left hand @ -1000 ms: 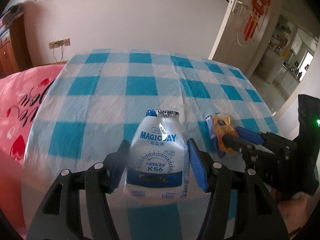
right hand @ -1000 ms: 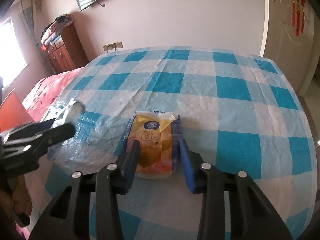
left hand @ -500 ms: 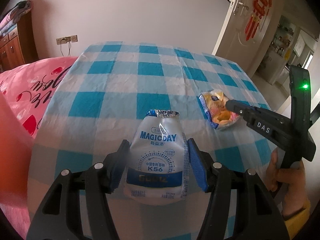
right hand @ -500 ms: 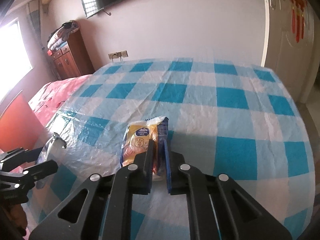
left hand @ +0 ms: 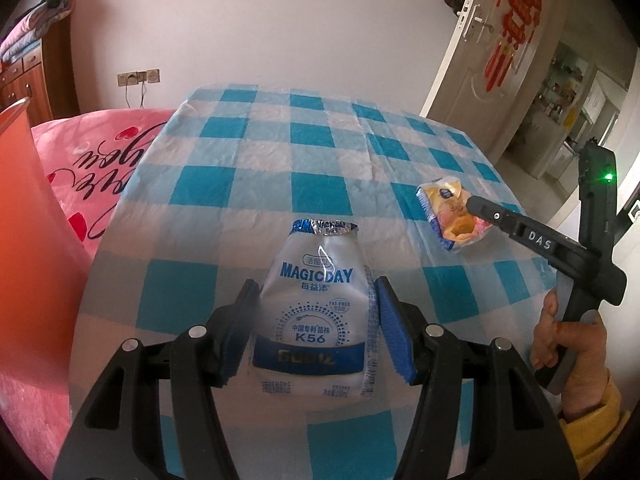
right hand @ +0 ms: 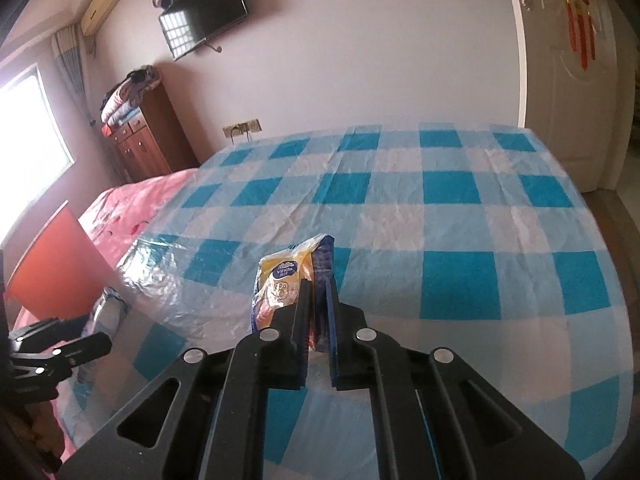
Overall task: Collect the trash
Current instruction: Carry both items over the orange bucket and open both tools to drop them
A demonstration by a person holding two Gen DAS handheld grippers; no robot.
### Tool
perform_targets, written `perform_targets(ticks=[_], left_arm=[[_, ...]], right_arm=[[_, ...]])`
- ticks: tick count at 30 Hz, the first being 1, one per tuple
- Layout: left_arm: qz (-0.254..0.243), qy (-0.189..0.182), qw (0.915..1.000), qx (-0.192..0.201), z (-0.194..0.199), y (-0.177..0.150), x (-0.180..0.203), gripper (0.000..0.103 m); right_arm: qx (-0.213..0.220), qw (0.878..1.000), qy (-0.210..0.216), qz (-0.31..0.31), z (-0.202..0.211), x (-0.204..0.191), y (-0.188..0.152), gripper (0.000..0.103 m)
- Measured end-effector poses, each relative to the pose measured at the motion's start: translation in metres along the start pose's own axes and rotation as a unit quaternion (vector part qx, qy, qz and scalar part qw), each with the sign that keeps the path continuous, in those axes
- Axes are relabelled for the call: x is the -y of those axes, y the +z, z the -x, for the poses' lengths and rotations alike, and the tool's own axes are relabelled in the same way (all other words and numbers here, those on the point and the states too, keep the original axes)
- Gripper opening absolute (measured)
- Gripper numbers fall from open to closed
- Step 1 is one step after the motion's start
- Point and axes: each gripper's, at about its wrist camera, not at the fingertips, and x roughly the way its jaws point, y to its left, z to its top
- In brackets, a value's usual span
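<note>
my left hand-held gripper (left hand: 314, 328) is clamped on a white plastic yogurt bottle (left hand: 314, 312), its blue ribbed pads pressing the bottle's flanks. the bottle is squat and tapered, with a crinkled foil lid and a glossy printed label with a dark blue band near the base. it hangs above the near edge of the counter (left hand: 320, 184), which is draped in a thin, creased plastic cloth of blue and white checks.

my right hand-held gripper (right hand: 318, 300) has its jaws drawn almost together, pinching a soft yellow and blue tissue packet (right hand: 286, 280). the film wrapper is crumpled and folded between the pads, and the packet is lifted off the cloth. in the left wrist view the same packet (left hand: 450, 212) sticks out from black fingertips, with a hand (left hand: 572, 360) in a yellow sleeve on the handle.

at the far left stands a smooth orange bin (right hand: 56, 272), beside a pink bedspread (left hand: 100, 152) with looping script and red hearts.
</note>
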Motion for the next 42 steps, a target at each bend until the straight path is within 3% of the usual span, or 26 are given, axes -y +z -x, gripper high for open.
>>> perform_targets(ticks=[9,23,31,42], left_arm=[[-0.01,-0.007,0.9995,0.029,0.028,-0.001,0.001,0.06],[-0.018,0.027,0.9963,0.079,0.08,0.021,-0.014,0.06],[-0.012,0.065,0.9916,0.111,0.115,0.032,-0.04,0.06],[0.03,0.135,0.9792,0.149,0.163,0.034,-0.103,0.06]], right_arm=[[0.024,1.0,-0.006,0.003,0.035,-0.014,0.005,0.008],[0.038,0.999,0.017,0.015,0.067,-0.057,0.021,0.008],[0.049,0.996,0.063,0.04,0.078,-0.111,0.042,0.008],[0.052,0.984,0.128,0.116,0.067,-0.216,0.065,0.008]])
